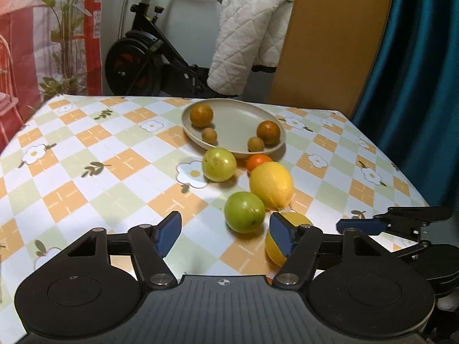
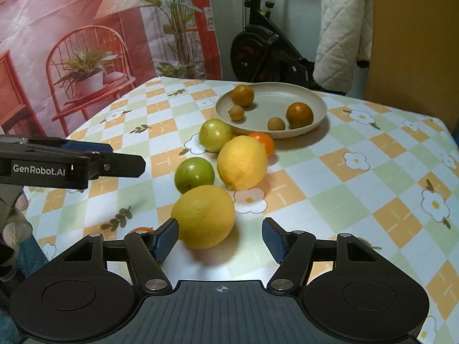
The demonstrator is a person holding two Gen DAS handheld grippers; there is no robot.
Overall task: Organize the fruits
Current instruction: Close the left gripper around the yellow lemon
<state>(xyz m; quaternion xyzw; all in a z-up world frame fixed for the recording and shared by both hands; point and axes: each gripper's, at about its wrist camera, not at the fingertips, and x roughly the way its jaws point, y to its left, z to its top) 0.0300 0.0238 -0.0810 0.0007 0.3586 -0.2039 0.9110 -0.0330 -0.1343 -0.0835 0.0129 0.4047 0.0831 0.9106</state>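
Fruit lies in two groups on the checked tablecloth (image 2: 358, 177). Four pieces already sit in the beige plate (image 2: 287, 97): two dark oranges (image 2: 299, 114) and two small brown fruits (image 2: 276, 123). Six pieces remain on the cloth in front of it: a pale green fruit (image 2: 215, 135) and a small orange (image 2: 262, 142) just beside the plate rim, a far lemon (image 2: 242, 162), a green apple (image 2: 194, 174) touching it, a near lemon (image 2: 203, 216), and a second small orange (image 2: 140, 230) at the table edge, largely hidden. By this count the sorting is under halfway.

The right gripper (image 2: 219, 238) stands with jaws apart, nothing clamped; the near lemon lies just ahead, against the left pad. The left gripper (image 1: 226, 233) likewise stands parted and empty, the green apple just ahead of the gap and the near lemon behind its right finger.

The crowded fruits leave little finger room, and round pieces may roll when nudged. An exercise bike (image 1: 143, 57), a quilted white cover (image 1: 246, 46) and a printed backdrop (image 2: 86, 28) stand beyond the table.
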